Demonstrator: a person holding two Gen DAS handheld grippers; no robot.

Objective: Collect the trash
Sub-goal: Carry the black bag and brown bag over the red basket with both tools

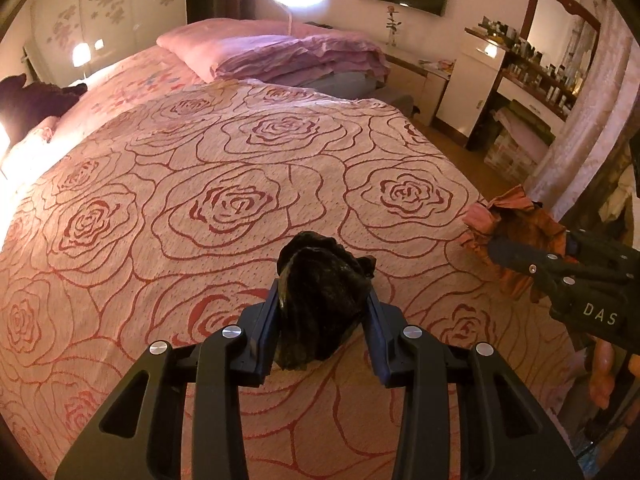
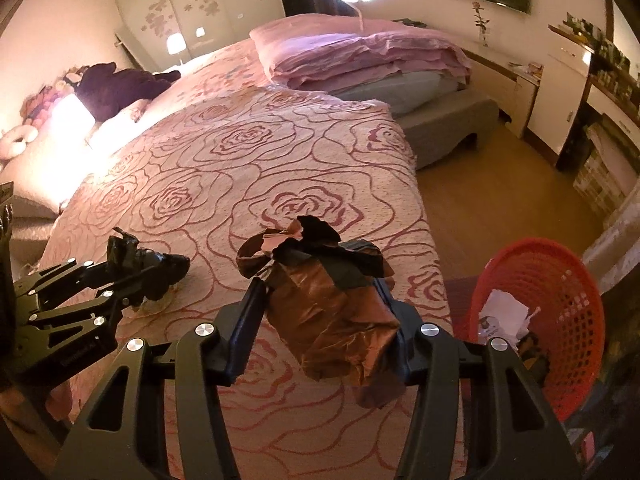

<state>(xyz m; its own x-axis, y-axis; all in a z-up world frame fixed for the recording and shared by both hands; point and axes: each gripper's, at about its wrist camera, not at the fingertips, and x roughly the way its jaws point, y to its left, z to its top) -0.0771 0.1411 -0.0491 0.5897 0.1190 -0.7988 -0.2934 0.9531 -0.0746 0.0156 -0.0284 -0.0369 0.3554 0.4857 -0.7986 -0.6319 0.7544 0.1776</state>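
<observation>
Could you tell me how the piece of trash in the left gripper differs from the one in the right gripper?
The black wad in the left gripper is dark all over; the brown wrapper in the right gripper is coppery brown with pink and black scraps on top. The black wad looks more compact, while the brown wrapper hangs lower, below its fingers. Both are crumpled, clamped between the fingers and held above the bedspread.

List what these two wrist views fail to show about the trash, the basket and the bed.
- Red basket: right wrist view only; the right gripper and frame edge cut off its base, and its mesh wall hides the contents.
- Brown crumpled wrapper: underside hidden by the fingers.
- Black crumpled bag in the left gripper: too dark to identify.
- Bed: near edge hidden by both grippers.
</observation>
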